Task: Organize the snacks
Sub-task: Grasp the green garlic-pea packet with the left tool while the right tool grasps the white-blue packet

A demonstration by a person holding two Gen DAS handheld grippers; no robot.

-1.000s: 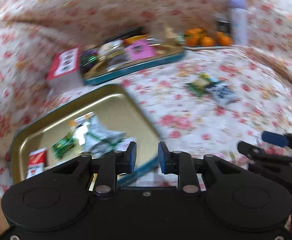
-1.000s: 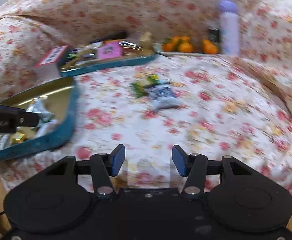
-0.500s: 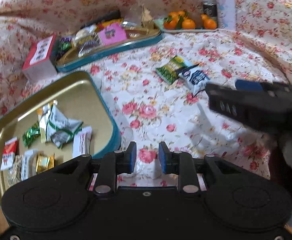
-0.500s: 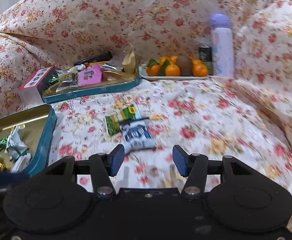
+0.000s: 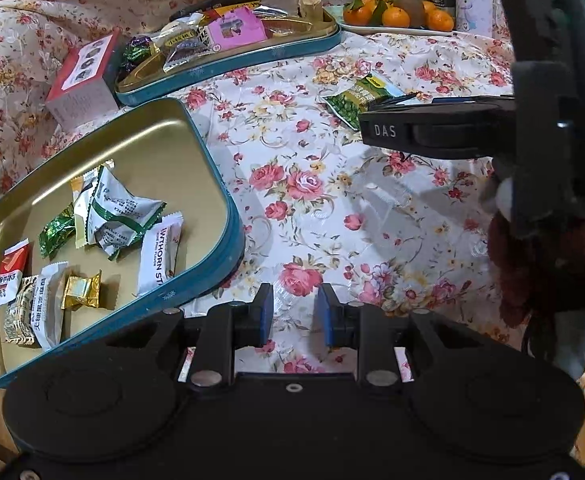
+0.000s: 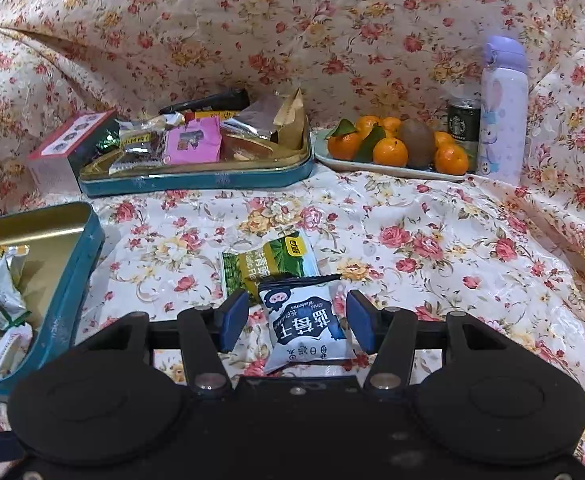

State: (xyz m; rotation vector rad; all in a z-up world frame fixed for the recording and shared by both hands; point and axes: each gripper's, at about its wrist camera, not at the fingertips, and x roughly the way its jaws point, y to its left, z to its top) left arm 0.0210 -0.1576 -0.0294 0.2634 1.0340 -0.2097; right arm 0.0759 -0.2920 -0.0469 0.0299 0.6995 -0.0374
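Observation:
My right gripper [image 6: 297,320] is open with its two blue pads either side of a white and blue snack packet [image 6: 306,326] lying on the floral cloth. A green snack packet [image 6: 268,262] lies just beyond it, partly under it, and shows in the left wrist view [image 5: 356,100]. My left gripper [image 5: 291,318] is open a little and empty, above the cloth beside the near teal tin tray [image 5: 228,216], which holds several wrapped snacks [image 5: 116,212]. The right gripper's body [image 5: 432,132] reaches in from the right in the left wrist view.
A second teal tray [image 6: 196,182] with several snacks stands at the back, a red and white box [image 6: 64,140] to its left. A plate of oranges and a kiwi [image 6: 392,148], a dark can [image 6: 462,122] and a lilac bottle [image 6: 502,108] stand at the back right.
The right gripper has moved forward and down so the white and blue packet now lies between its pads. The left gripper has pulled back from the near tray toward the right.

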